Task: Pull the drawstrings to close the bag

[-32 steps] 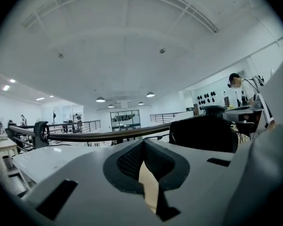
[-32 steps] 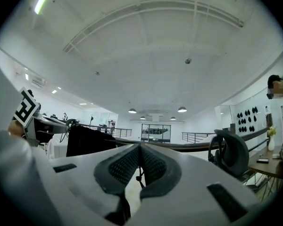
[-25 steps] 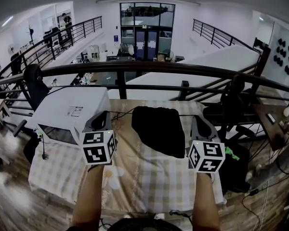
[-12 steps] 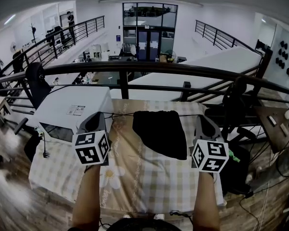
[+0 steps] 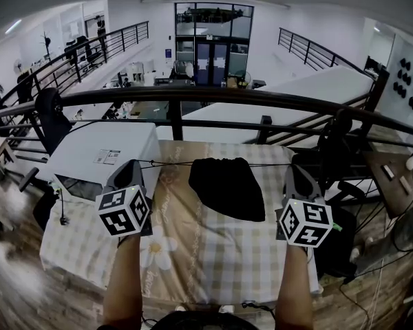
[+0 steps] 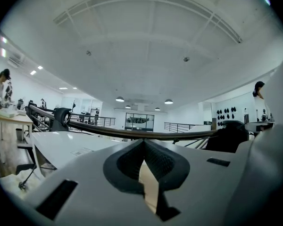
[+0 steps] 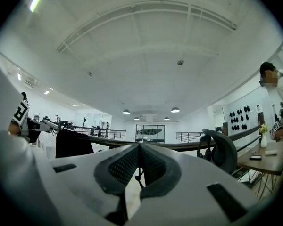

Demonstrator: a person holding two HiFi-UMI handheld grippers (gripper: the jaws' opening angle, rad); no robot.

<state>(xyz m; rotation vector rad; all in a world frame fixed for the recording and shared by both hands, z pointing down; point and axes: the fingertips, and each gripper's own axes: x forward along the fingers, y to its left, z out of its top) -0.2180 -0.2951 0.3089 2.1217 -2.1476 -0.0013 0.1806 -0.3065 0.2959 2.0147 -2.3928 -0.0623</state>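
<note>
Lengthwise toward railing [image 5: 213,96], bag [image 5: 227,190] mouth-first.

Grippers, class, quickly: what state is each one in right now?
Left gripper: closed, gripping the taut drawstring.
Right gripper: closed on the drawstring too.

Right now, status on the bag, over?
Left gripper shut on left cord, right gripper shut on right cord. Bag on table, cords taut, mouth looks gathered. Nothing across the cords.
</note>
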